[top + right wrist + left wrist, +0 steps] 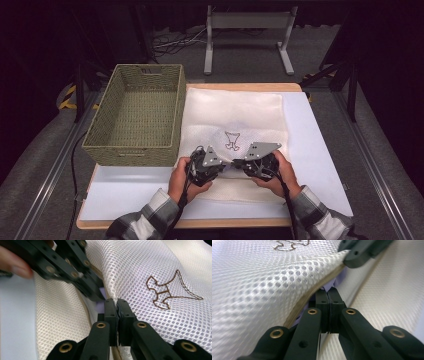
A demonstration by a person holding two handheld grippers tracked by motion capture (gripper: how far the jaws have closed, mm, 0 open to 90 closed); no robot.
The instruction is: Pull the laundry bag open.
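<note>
A white mesh bag (235, 112) lies flat on the table, with a brown stitched emblem (232, 140) near its middle. Both grippers meet tip to tip at its near part. My left gripper (229, 164) is shut on the mesh right by the beige zipper (312, 296); its pinch is plain in the left gripper view (329, 293). My right gripper (238, 163) is shut on the bag's edge beside the emblem (167, 293), with its tips (117, 303) together. The mesh is lifted into a ridge between them. Something pale lilac (101, 293) shows in the opening.
A woven green basket (100, 122) with nothing in it stands on the table's left, touching the bag's left side. A white mat (320, 150) covers the wooden tabletop. Dark floor and a metal stand (247, 22) lie beyond the far edge.
</note>
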